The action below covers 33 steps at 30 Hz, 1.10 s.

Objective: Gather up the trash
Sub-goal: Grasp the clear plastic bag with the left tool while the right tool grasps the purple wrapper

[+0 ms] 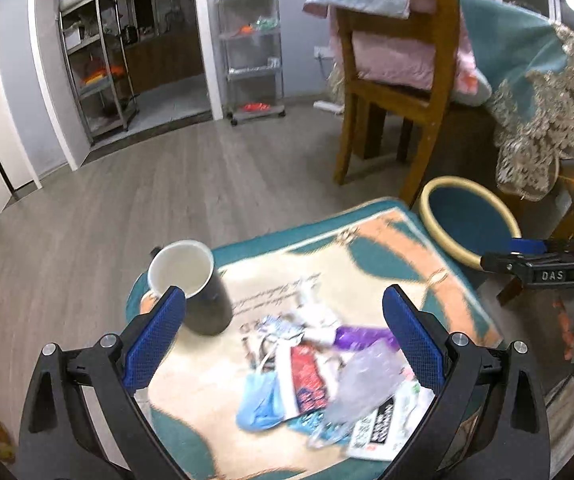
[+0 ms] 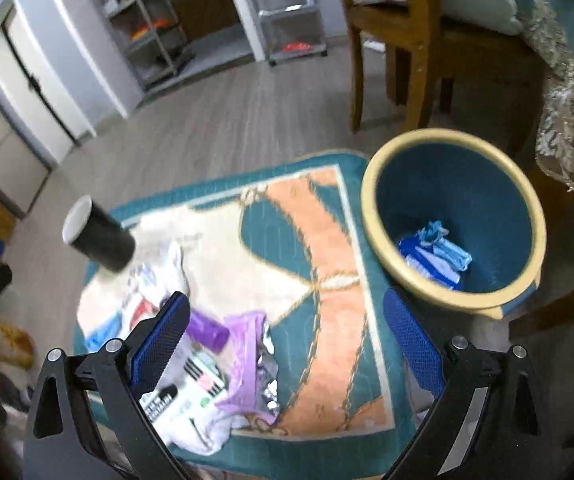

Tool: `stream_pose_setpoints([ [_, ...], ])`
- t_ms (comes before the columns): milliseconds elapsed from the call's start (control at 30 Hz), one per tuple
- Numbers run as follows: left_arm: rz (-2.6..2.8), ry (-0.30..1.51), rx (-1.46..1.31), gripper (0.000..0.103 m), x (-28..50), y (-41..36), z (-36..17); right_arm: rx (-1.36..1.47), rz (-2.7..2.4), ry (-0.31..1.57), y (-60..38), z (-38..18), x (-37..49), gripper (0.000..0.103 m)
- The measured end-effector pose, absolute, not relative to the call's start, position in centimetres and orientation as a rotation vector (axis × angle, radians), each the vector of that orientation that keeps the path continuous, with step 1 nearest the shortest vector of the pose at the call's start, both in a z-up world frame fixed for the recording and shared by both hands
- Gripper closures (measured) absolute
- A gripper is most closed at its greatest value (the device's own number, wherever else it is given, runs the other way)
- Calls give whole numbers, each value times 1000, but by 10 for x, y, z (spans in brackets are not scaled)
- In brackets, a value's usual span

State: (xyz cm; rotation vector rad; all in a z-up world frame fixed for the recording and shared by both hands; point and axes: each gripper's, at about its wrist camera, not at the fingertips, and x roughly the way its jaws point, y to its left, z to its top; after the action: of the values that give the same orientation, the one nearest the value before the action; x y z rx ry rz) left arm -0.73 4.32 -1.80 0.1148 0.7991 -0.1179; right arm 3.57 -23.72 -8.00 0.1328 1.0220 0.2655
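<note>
Both grippers hang over the patterned rug [image 1: 367, 256] with nothing between their blue fingers: the left gripper [image 1: 283, 344] is spread wide above the heap of wrappers [image 1: 327, 376], and the right gripper [image 2: 287, 340] is just as wide, near the heap's right edge. A black cup [image 1: 195, 288] stands at the rug's far left. The blue bin [image 2: 455, 216], to the right, holds a few blue scraps [image 2: 435, 256].

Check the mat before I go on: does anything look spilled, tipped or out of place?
Nothing spilled. The black paper cup with white inside stands upright at the mat's far left, apart from the loose pile of wrappers and plastic bags. The blue bin with cream rim already holds a few blue wrappers. Both grippers are open and empty.
</note>
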Motion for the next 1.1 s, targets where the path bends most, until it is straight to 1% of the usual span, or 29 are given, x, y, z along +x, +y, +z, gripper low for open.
stream_pose_setpoints([
  [167, -116, 865, 81, 6, 0, 48, -31, 103, 265, 1062, -228, -96, 35, 7],
  [467, -112, 983, 133, 6, 13, 37, -60, 18, 320, 1114, -207, -115, 30, 7],
  [667, -177, 1063, 144, 6, 18, 19, -82, 9, 332, 1182, -199, -135, 32, 7],
  [800, -210, 1129, 162, 8, 20, 0, -102, 1, 344, 1209, -197, -144, 33, 9],
  [867, -221, 1158, 165, 12, 21, -9, -111, 3, 357, 1222, -195, -148, 34, 14],
  [933, -233, 1181, 151, 15, 22, -15, -116, 1, 381, 1251, -191, -155, 34, 25],
  [967, -242, 1195, 141, 19, 24, -18, -119, 1, 392, 1263, -189, -158, 33, 27],
  [1000, -254, 1216, 135, 22, 25, -22, -124, 1, 406, 1279, -188, -163, 32, 32],
  [1033, -264, 1236, 135, 29, 26, -25, -128, -1, 418, 1299, -186, -169, 32, 38],
  [1067, -272, 1257, 139, 36, 27, -28, -133, -7, 419, 1316, -185, -174, 32, 41],
  [1100, -284, 1287, 151, 40, 27, -31, -140, -13, 419, 1328, -185, -178, 32, 46],
])
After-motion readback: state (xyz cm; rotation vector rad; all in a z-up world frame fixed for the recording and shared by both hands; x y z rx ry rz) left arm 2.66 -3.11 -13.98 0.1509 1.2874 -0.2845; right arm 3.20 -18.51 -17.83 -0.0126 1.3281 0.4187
